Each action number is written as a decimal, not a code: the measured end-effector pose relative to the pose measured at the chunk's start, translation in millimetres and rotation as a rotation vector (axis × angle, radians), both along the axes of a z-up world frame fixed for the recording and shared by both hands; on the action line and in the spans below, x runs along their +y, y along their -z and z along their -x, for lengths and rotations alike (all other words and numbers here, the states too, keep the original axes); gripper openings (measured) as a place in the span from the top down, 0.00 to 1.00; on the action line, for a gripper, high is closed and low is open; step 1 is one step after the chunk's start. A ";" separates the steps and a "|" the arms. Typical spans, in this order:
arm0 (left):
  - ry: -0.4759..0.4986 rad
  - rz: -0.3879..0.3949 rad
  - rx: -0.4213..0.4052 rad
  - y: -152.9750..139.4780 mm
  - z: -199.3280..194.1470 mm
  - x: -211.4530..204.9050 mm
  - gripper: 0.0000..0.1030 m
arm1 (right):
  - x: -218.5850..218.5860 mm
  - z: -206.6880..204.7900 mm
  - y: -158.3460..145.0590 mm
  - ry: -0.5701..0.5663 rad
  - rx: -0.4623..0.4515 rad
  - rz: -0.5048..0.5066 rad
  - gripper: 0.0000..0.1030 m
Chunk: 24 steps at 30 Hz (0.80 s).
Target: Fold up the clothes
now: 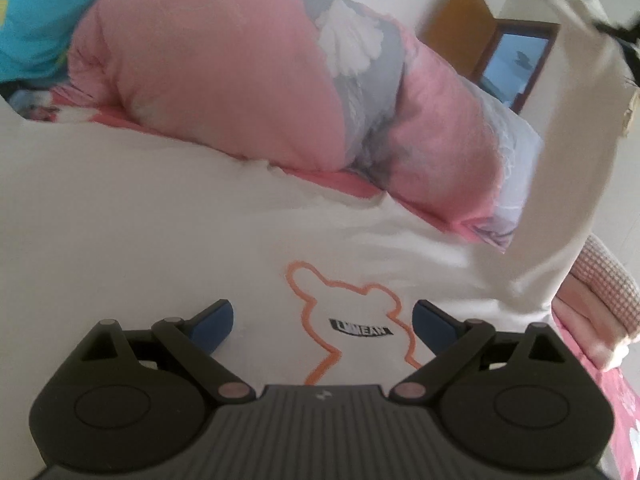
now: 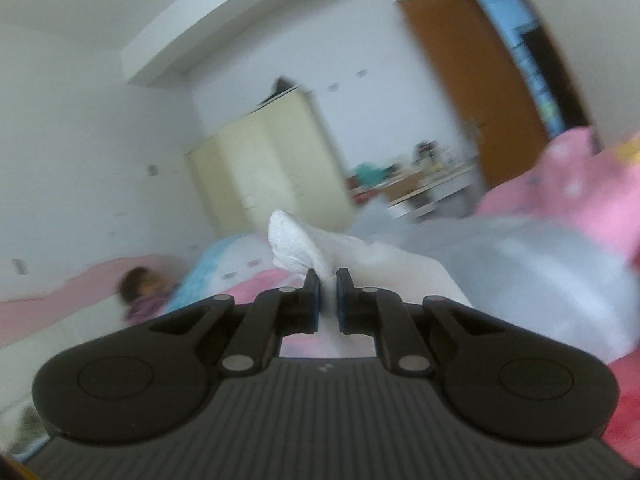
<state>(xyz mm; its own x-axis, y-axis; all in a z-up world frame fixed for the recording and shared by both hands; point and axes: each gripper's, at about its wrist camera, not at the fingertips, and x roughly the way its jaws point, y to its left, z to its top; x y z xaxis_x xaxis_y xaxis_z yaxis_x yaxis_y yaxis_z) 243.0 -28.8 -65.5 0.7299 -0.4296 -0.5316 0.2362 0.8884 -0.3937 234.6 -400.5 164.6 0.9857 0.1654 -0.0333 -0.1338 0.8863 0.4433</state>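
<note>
**A:** Left gripper [image 1: 322, 322] wide open, blue pads [image 1: 212, 326] apart, nothing pinched. Hovering just over the white shirt [image 1: 160, 240], spread flat on the bed. Between the pads: an orange bear outline [image 1: 352, 320] with a small black label in the middle, lettering too blurry to make out. One edge of the shirt pulled up along the right of that view, toward something dark and smeared at the top corner.

**B:** Right gripper [image 2: 328, 292] squeezed nearly closed on a bunched fold of the same shirt [image 2: 304, 248], soft knit, crumpled tip poking up past the fingertips. Pointing level across the room, so plenty not seen from the left side: cream wardrobe [image 2: 268, 168], cluttered table [image 2: 424, 184], someone lying at the far left.

**A:** Orange-brown door [image 1: 460, 28] in both views though. Only from the left: puffy pink quilt [image 1: 208, 80] with grey and white patches, rounded and heaped behind the shirt, plus a pink checked cloth [image 1: 608, 280] at the right edge.
</note>
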 end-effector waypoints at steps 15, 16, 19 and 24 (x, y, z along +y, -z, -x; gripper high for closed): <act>-0.051 0.021 0.000 -36.2 27.1 116.4 0.13 | 261.6 -96.5 139.1 -0.365 0.313 0.106 0.93; -0.052 0.019 0.000 -33.5 26.5 118.7 0.15 | 276.2 -97.6 148.4 -0.376 0.330 0.136 0.93; -0.063 0.020 0.031 -21.5 21.7 122.5 0.20 | 311.1 -105.7 177.2 -0.411 0.384 0.227 0.93; -0.084 0.054 0.075 -12.3 18.0 132.8 0.24 | 348.0 -120.4 215.3 -0.502 0.522 0.326 0.90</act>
